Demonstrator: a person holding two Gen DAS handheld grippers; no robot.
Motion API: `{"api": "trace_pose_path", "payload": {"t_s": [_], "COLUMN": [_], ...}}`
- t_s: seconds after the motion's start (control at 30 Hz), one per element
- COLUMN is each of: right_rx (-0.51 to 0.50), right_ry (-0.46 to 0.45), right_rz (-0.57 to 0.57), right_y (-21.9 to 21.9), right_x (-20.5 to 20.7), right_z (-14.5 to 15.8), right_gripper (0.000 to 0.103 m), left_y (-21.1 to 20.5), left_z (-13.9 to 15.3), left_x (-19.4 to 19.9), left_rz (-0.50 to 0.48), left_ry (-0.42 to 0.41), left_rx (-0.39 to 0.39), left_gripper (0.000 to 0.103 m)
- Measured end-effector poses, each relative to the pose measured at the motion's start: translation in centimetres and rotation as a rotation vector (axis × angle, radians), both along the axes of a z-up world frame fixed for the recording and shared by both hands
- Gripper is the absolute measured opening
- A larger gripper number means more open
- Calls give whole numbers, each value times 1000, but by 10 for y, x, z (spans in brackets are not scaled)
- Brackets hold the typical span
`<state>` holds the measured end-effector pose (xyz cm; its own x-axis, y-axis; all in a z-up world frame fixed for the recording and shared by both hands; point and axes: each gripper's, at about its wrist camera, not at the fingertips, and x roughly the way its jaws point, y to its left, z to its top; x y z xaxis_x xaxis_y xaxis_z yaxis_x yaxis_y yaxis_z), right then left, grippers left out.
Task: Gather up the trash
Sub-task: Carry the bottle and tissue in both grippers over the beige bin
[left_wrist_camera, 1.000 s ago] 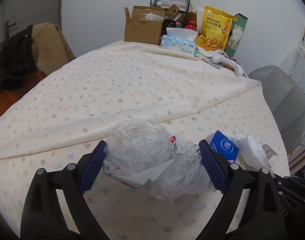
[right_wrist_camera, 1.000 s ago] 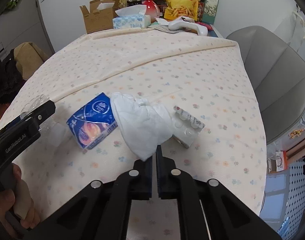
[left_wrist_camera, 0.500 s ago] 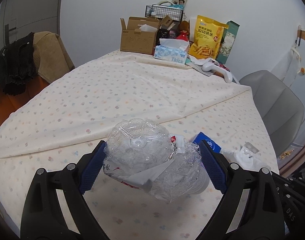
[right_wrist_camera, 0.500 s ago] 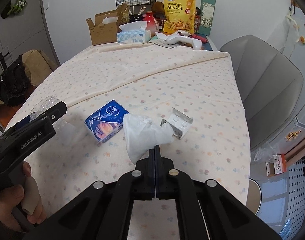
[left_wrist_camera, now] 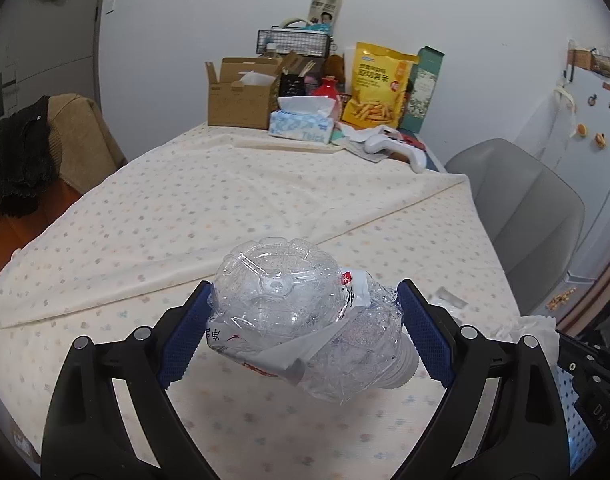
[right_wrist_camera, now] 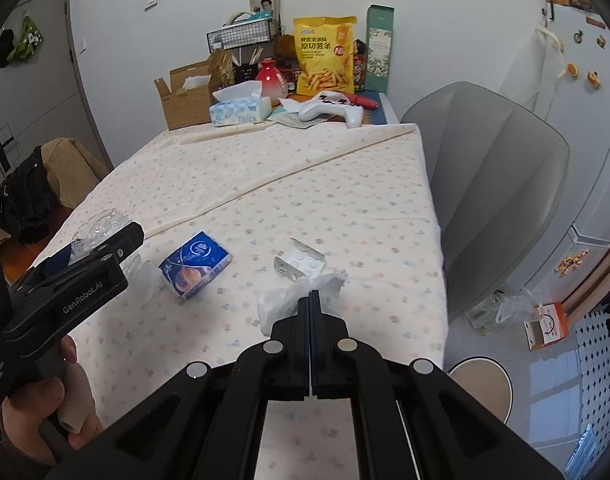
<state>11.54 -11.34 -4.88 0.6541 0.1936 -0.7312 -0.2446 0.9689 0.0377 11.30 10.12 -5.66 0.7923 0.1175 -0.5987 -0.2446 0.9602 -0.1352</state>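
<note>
Between the left gripper's (left_wrist_camera: 305,320) blue pads the crushed bottle (left_wrist_camera: 305,316) sits clamped, and the right gripper (right_wrist_camera: 309,300) is pinched tight on the tissue (right_wrist_camera: 301,300). Both have come up off the table (right_wrist_camera: 305,184) in the last second, tissue now dangling clear. Blue pack (right_wrist_camera: 195,264) and blister pack (right_wrist_camera: 301,266) remain on the cloth, so I'd guess a bin trip comes next, then those two.

Cream tablecloth (right_wrist_camera: 305,200) with pastel flower dots — blue tissue pack (right_wrist_camera: 195,265), yellow snack bag (right_wrist_camera: 325,56) (red badge), grey chair (right_wrist_camera: 493,184)
</note>
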Motion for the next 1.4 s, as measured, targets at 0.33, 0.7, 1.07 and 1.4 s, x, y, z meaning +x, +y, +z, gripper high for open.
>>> {"api": "trace_pose_path", "payload": {"t_s": [0.33, 0.7, 1.07, 1.4], "right_rx": [20, 43, 68, 101], "right_ry": [-34, -49, -31, 5], "right_rz": [-69, -195, -352, -461], "right_y": [-49, -121, -214, -287], "right_x": [-18, -27, -30, -31], "right_z": [13, 17, 3, -21], "right_gripper": [1, 1, 1, 1], "left_y": [-51, -123, -227, -313], "left_z": [11, 15, 8, -8], "left_x": [-4, 9, 31, 47], "left_rz": [-84, -209, -373, -493], "left_ry": [-17, -17, 9, 52], "left_rx": [24, 52, 93, 133], "left_gripper": [90, 90, 90, 90]}}
